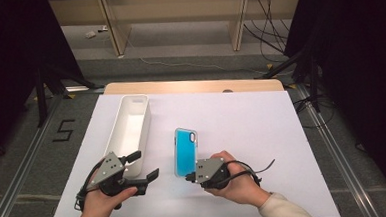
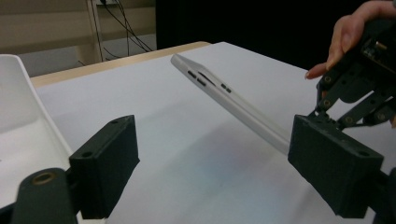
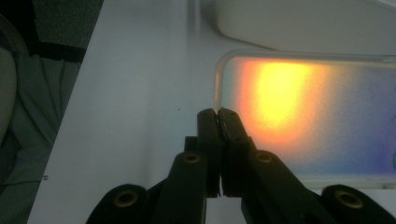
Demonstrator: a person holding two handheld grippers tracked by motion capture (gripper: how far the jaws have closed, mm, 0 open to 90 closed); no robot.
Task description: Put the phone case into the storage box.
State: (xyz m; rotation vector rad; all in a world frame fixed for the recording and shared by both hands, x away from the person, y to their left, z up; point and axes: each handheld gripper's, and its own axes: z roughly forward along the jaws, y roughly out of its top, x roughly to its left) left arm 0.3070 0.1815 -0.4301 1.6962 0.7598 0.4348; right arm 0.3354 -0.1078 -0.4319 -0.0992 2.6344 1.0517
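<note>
My right gripper (image 1: 189, 178) pinches the near edge of the phone case (image 1: 185, 150), tilting it off the counter (image 1: 262, 135) beside the empty white tray (image 1: 142, 111). My left gripper (image 1: 146, 167) hangs spread apart.

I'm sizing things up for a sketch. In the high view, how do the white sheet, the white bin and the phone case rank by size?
Largest to smallest, as they look:
1. white sheet
2. white bin
3. phone case, pinched at its near end by the right gripper.
</note>
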